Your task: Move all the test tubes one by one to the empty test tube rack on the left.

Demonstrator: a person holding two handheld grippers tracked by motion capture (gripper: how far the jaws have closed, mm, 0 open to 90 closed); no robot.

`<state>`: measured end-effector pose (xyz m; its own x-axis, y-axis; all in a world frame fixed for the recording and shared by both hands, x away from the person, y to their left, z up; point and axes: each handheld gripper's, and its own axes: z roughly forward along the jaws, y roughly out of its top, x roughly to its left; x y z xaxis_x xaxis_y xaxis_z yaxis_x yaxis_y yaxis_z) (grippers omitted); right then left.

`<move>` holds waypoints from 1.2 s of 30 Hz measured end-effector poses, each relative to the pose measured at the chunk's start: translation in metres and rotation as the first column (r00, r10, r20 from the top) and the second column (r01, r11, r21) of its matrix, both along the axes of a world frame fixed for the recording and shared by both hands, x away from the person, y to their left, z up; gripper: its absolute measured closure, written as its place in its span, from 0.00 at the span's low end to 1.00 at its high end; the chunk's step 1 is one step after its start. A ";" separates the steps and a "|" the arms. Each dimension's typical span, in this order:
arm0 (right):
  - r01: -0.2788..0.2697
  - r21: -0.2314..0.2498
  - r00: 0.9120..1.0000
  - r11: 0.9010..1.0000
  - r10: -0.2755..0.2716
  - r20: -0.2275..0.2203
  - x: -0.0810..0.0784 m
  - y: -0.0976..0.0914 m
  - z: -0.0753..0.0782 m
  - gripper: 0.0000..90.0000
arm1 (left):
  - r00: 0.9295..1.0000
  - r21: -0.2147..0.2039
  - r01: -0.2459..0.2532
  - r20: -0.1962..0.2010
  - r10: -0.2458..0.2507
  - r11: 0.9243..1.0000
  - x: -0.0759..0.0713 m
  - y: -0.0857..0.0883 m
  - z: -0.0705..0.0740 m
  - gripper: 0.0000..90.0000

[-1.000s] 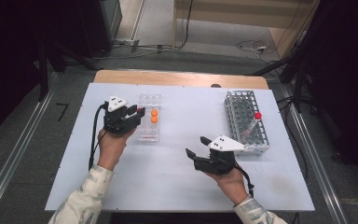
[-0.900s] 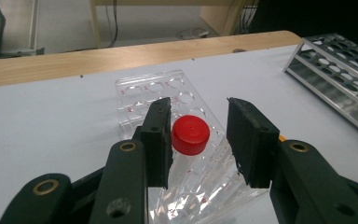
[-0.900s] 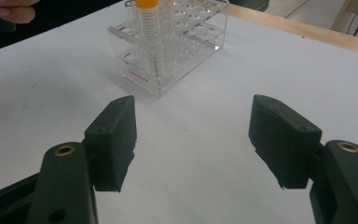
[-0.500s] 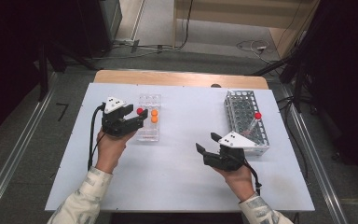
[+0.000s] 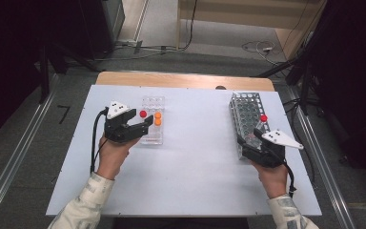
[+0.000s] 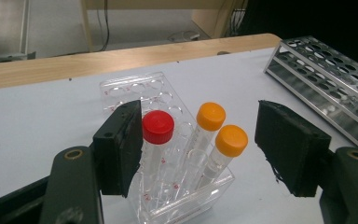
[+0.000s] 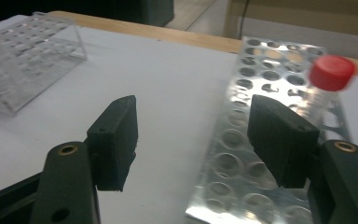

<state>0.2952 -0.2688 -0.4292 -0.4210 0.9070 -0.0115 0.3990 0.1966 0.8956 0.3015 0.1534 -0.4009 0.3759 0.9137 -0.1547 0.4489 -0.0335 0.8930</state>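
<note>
3 tubes stand in the left rack.

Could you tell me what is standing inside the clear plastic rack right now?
The clear plastic rack holds three capped tubes: one red-capped tube and two orange-capped tubes. Its rear holes look empty. The tubes' lower ends are blurred behind the clear walls.

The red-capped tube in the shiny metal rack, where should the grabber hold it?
Probably by the red cap, coming from above. The red-capped tube leans in the metal rack, so only its top stands clear. The right gripper is open nearby.
</note>
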 end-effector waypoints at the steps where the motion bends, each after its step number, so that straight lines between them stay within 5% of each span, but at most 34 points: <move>1: 0.016 -0.001 1.000 1.000 -0.016 0.000 0.001 -0.005 -0.001 0.37 | 1.000 0.000 0.001 0.001 -0.001 1.000 0.000 -0.001 0.000 0.36; 11: 0.148 -0.022 0.989 0.989 -0.148 -0.011 0.022 -0.026 -0.012 0.43 | 1.000 0.004 0.006 0.001 -0.006 1.000 0.000 -0.002 0.000 0.36; 21: 0.235 -0.061 0.971 0.970 -0.238 -0.036 0.047 -0.021 -0.018 0.58 | 1.000 0.008 0.011 0.000 -0.011 1.000 0.000 -0.003 -0.001 0.37; 36: 0.260 -0.101 0.963 0.960 -0.265 -0.043 0.055 -0.018 -0.022 0.77 | 1.000 0.012 0.014 -0.002 -0.014 1.000 -0.001 -0.005 -0.002 0.37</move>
<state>0.3503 -0.2872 -0.4507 -0.1707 0.9817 -0.0844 0.4966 0.1596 0.8532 0.3010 0.1480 -0.4024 0.3885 0.9101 -0.1442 0.4498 -0.0507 0.8917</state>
